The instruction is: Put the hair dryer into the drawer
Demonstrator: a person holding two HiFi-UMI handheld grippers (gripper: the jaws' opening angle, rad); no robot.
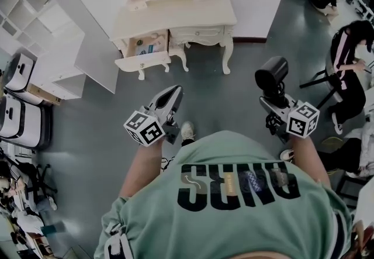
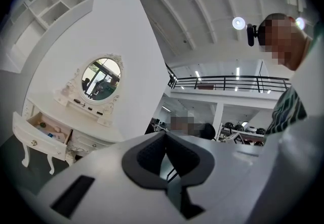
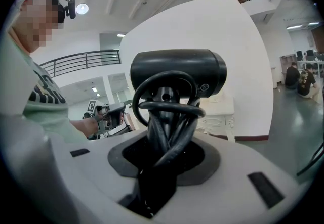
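The black hair dryer [image 1: 272,76] sits at the right of centre in the head view, held upright in the right gripper [image 1: 273,106]. In the right gripper view its jaws press together on the handle, with the looped black cord [image 3: 167,112] bundled against it and the barrel [image 3: 177,74] above. The left gripper [image 1: 169,100] is at centre left, and its jaws [image 2: 166,160] meet with nothing between them. The drawer [image 1: 143,53] stands pulled open in the white dressing table [image 1: 175,18] at upper centre, well apart from both grippers. A few small items lie inside the drawer [image 2: 43,134].
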